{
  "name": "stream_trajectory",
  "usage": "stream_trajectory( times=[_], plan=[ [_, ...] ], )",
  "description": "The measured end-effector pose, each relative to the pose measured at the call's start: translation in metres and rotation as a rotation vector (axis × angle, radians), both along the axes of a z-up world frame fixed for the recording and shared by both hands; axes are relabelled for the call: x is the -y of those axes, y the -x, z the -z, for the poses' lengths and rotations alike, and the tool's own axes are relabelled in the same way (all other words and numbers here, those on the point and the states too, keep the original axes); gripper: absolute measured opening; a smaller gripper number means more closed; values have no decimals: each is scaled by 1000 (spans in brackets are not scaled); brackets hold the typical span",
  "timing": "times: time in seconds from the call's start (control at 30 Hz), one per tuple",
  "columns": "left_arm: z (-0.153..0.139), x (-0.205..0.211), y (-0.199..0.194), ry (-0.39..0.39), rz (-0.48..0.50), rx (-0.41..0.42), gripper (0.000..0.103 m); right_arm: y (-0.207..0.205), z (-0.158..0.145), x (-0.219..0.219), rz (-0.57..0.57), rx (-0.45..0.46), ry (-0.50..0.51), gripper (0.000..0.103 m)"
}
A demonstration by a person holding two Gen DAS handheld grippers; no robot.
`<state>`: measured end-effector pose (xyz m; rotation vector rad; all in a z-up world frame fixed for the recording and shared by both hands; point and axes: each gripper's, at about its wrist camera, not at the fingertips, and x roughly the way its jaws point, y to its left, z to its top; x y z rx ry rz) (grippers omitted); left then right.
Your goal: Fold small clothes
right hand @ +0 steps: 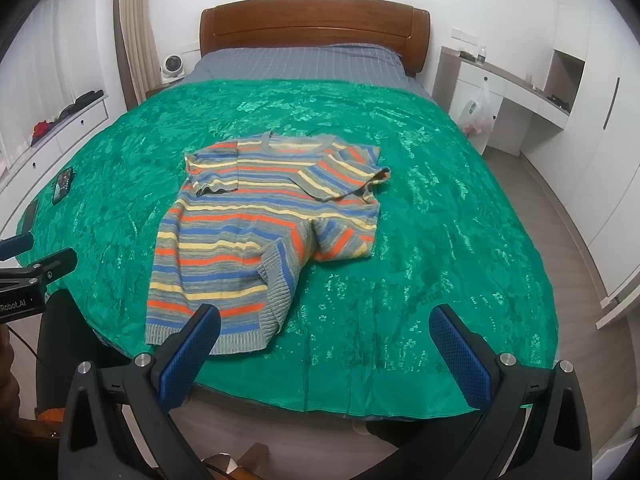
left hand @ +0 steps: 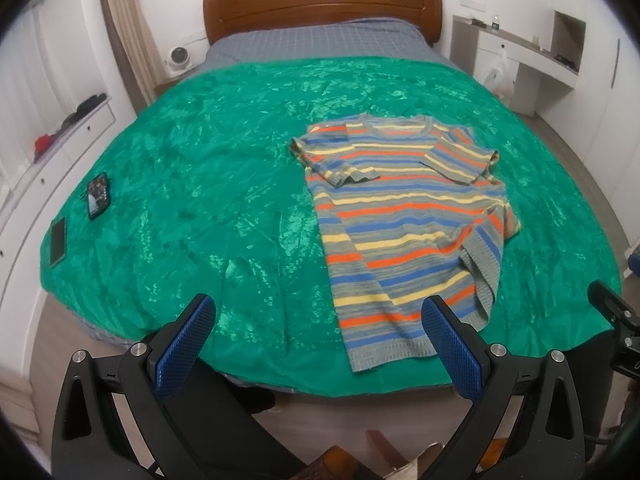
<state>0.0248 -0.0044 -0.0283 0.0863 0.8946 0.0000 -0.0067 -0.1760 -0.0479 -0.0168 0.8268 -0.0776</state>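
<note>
A small striped knit sweater (left hand: 404,224) in orange, blue, yellow and grey lies on the green bedspread (left hand: 200,184), neck towards the headboard. Both short sleeves are folded in over the chest and the right side is folded over the body. My left gripper (left hand: 318,320) is open and empty, held above the bed's near edge, left of the sweater's hem. In the right wrist view the sweater (right hand: 248,232) lies left of centre on the bedspread (right hand: 440,220). My right gripper (right hand: 324,330) is open and empty, near the hem's right corner.
Two phones (left hand: 98,195) (left hand: 58,240) lie on the left part of the bedspread. A wooden headboard (left hand: 320,4) stands at the far end. White drawers run along the left wall, a desk (left hand: 516,46) with a hanging plastic bag stands at right.
</note>
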Motion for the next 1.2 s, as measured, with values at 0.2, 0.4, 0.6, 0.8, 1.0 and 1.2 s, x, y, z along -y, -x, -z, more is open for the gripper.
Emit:
stream_trajectory(
  times=[0.2, 0.4, 0.6, 0.8, 1.0, 1.2],
  plan=[
    [1, -2, -2, -9, -3, -5, 103, -1, 0, -4, 1, 2, 27, 103],
    [4, -2, -2, -23, -9, -11, 103, -2, 1, -8, -8, -7, 36, 103],
    [4, 0, -1, -30, -8, -12, 103, -1, 2, -9, -12, -9, 39, 103],
    [4, -1, -1, -31, -8, -13, 103, -1, 2, -9, -7, -11, 44, 103],
    [6, 0, 0, -32, -9, -13, 103, 0, 2, -9, -10, -14, 46, 103],
    [6, -1, 0, -32, -10, -12, 103, 0, 1, -11, -18, -17, 49, 103]
  ],
)
